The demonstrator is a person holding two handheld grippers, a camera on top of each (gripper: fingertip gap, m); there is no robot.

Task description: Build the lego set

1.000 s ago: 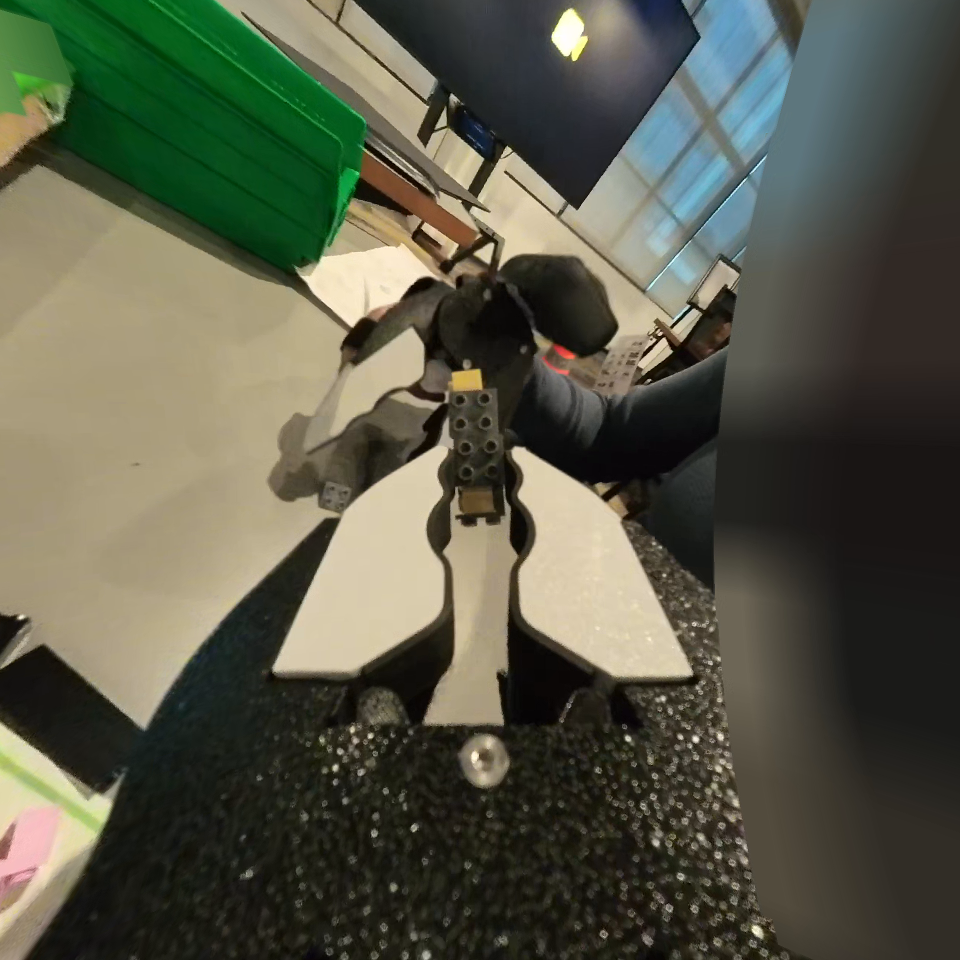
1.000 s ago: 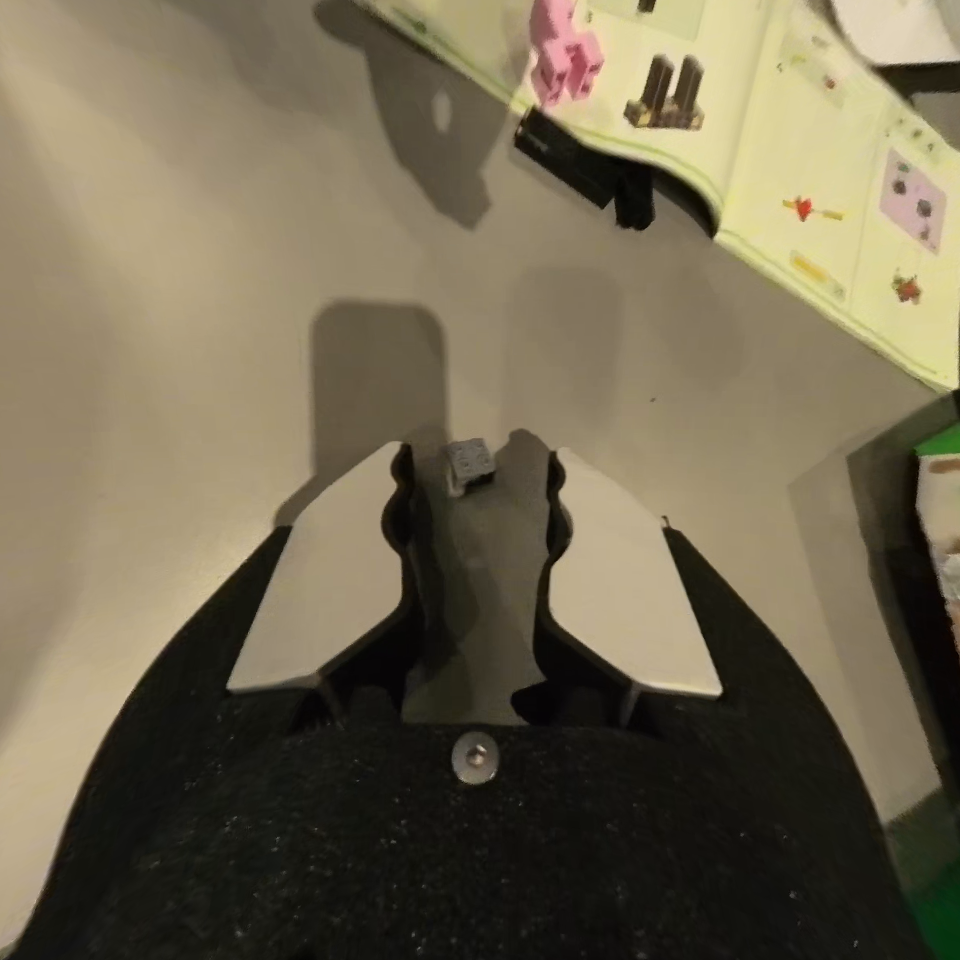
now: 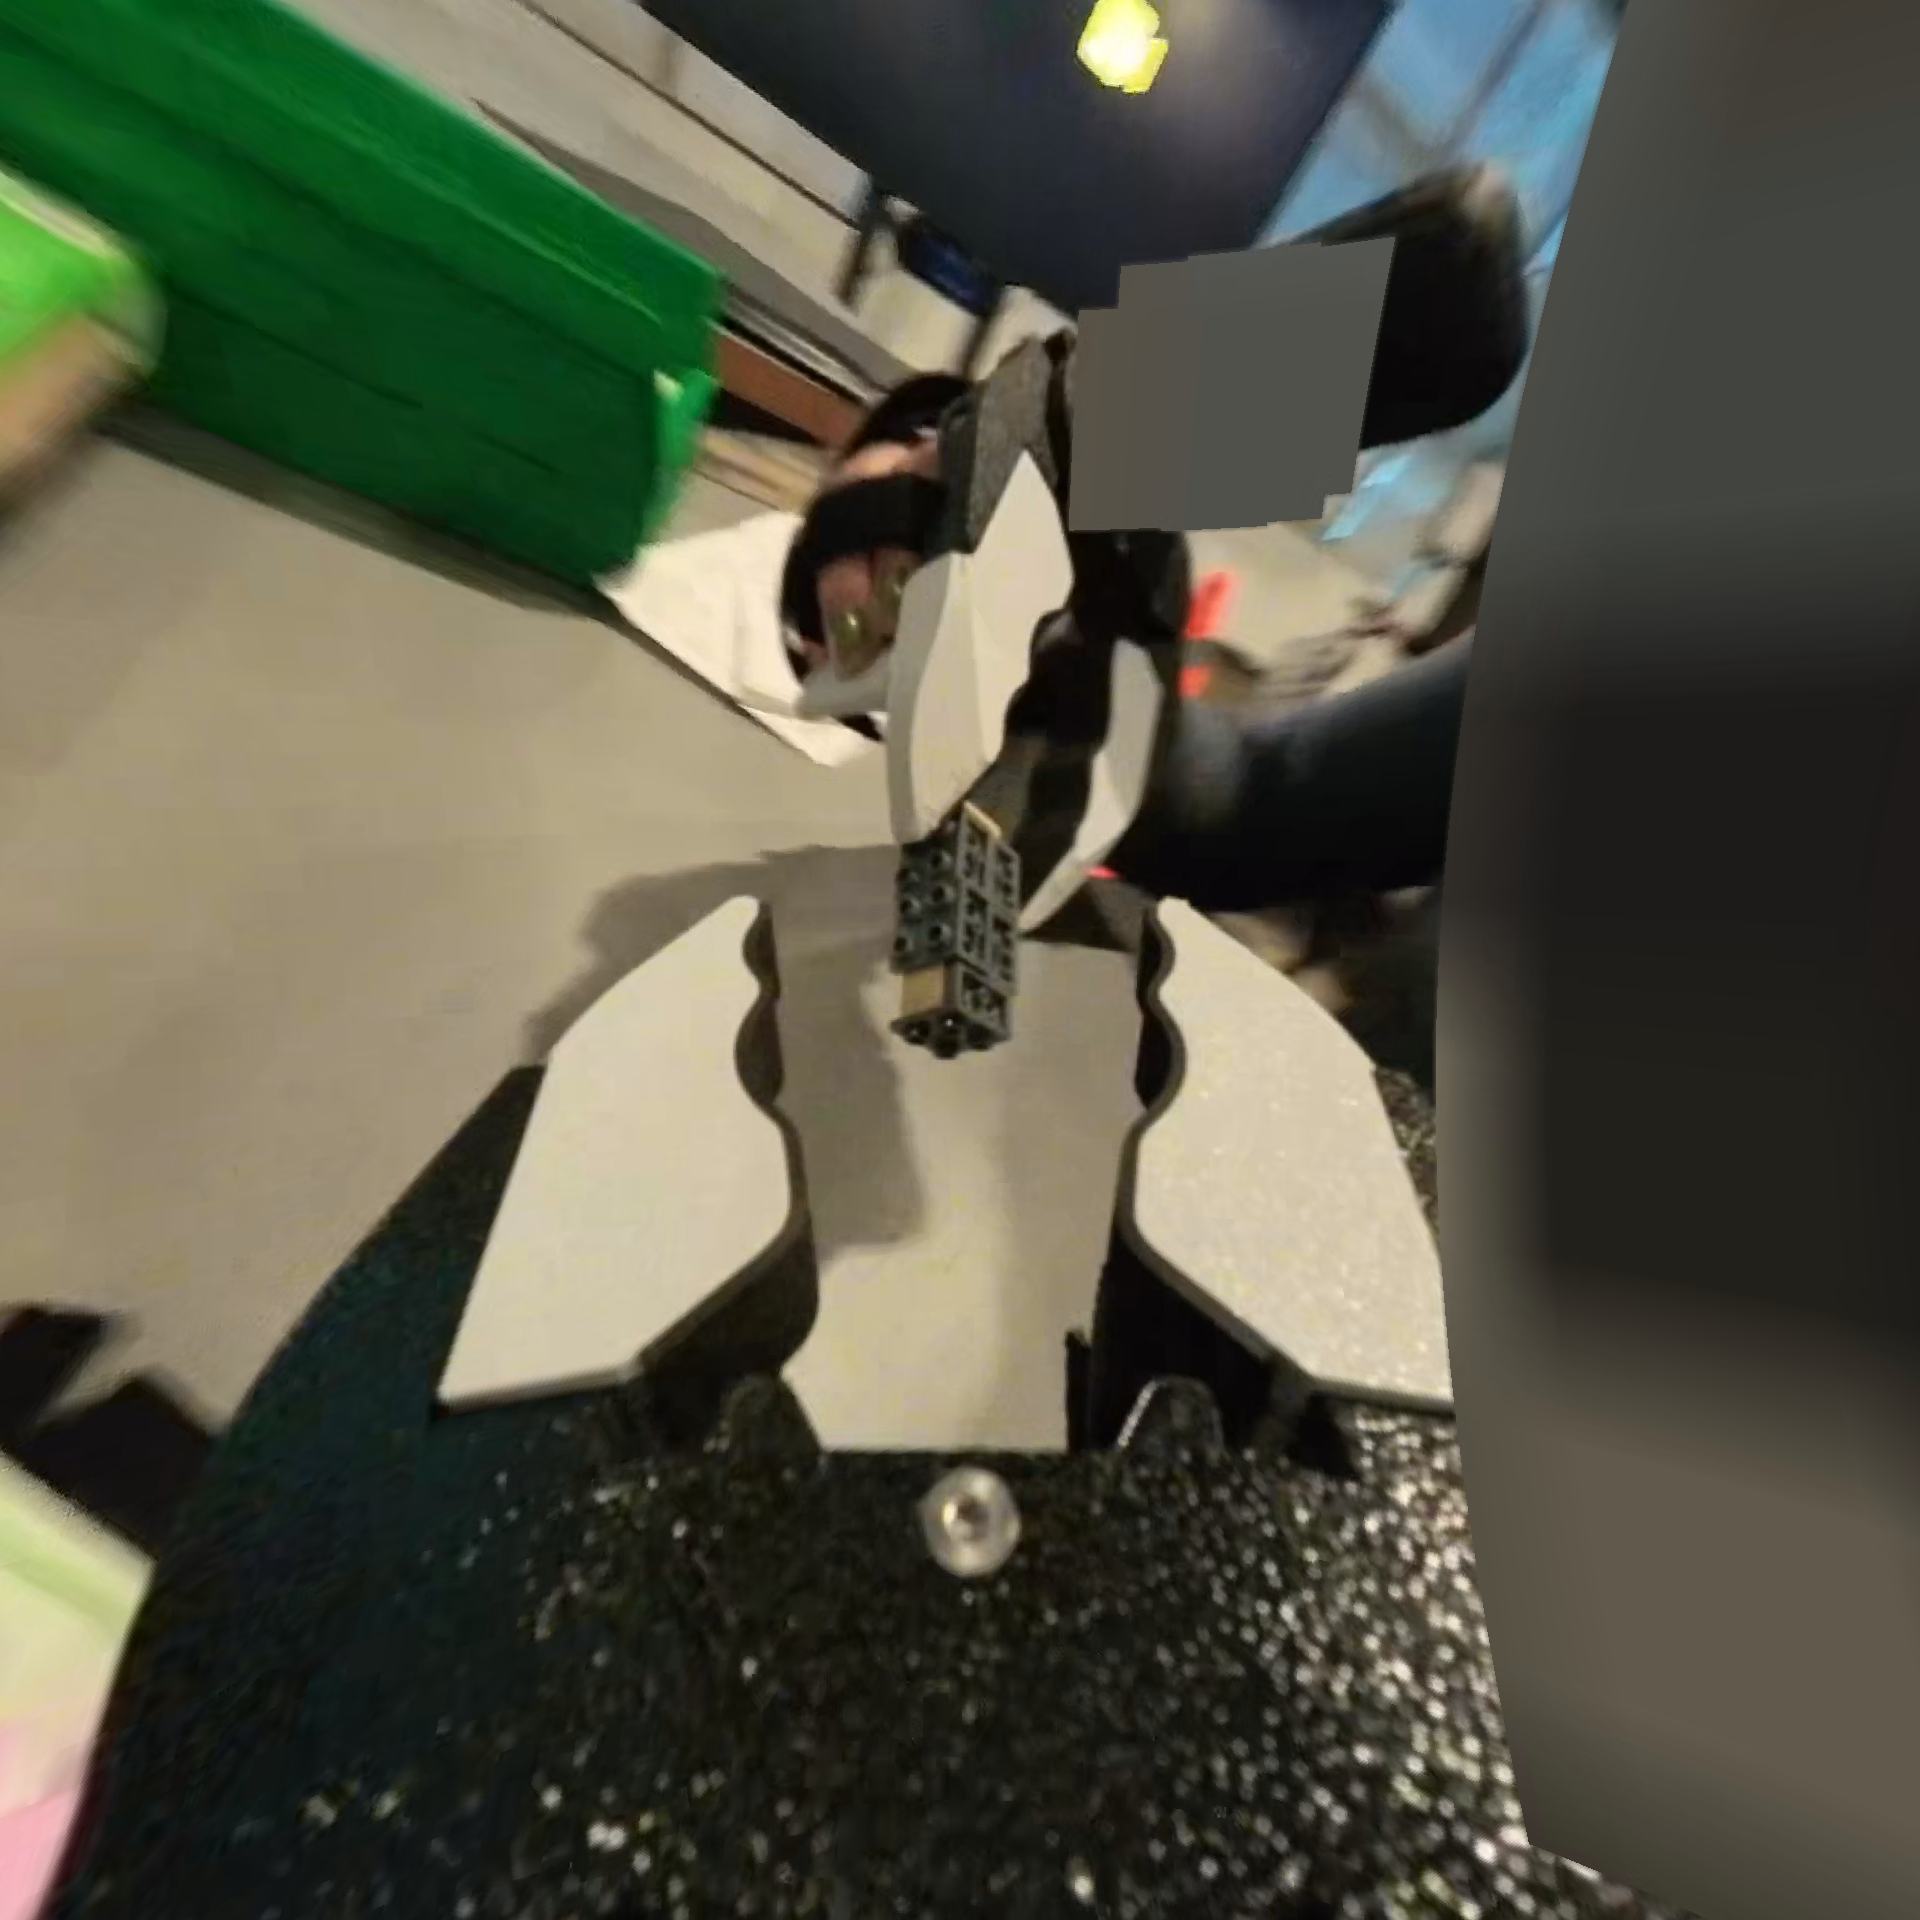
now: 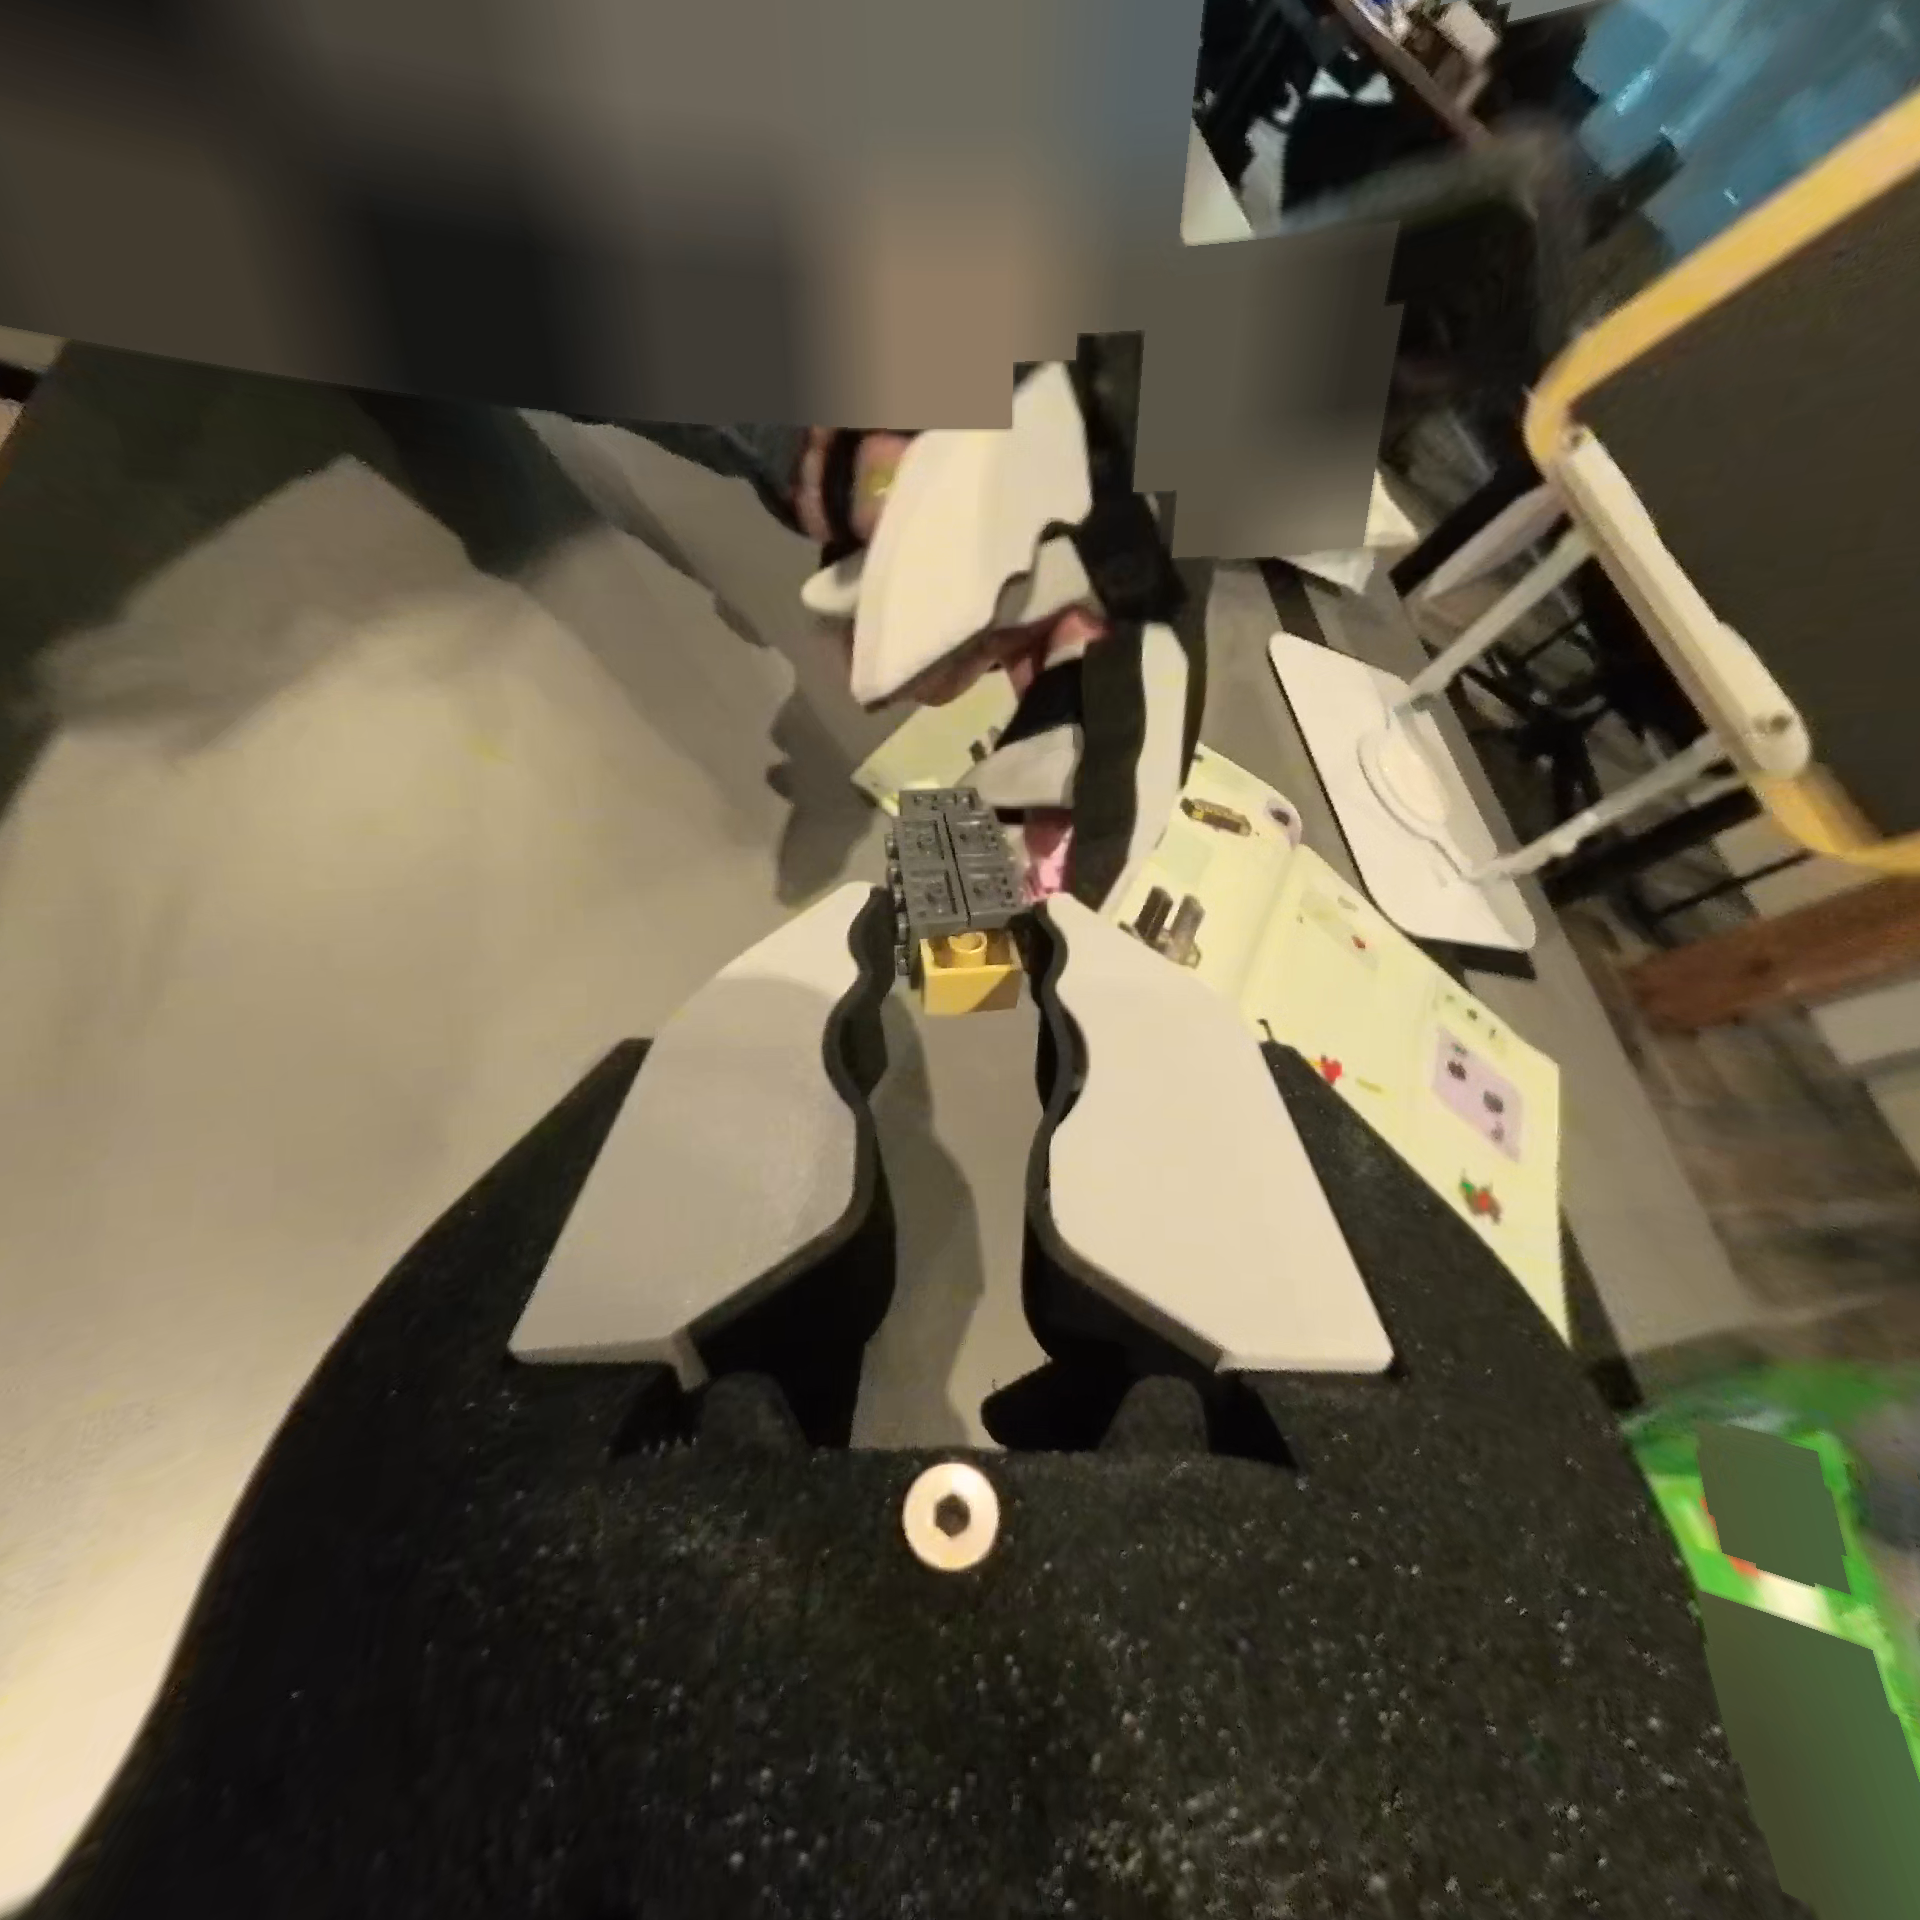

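From the left wrist view, I see my left gripper (image 3: 956, 935) with its jaws spread wide and nothing between them; the grey tabletop (image 3: 312, 831) shows through the gap. Ahead of it, the right gripper (image 3: 997, 831) reaches in from above and carries a small dark grey brick stack (image 3: 956, 925) by its far end, clear of my left fingers (image 3: 644, 1143) on either side. A green crate (image 3: 364, 291) blurs past at upper left, and a person's dark sleeve (image 3: 1299, 779) crosses behind.

From the right wrist view, my right gripper (image 4: 961, 935) has its jaws drawn in to a narrow gap, pinching the yellow brick (image 4: 966, 971) at the near end of the brick stack (image 4: 951, 852), which juts forward beyond the fingertips. The left gripper (image 4: 997, 727) hangs just past it, spread apart. The open instruction booklet (image 4: 1351, 987) lies on the table to the right, beside a white stand base (image 4: 1392, 790).

As I judge it, the build is at an early stage: one short column of a few grey bricks with yellow pieces is joined, and most pages of the booklet show models not yet in sight. The column itself sits in the air between both tools, held by the right one alone.
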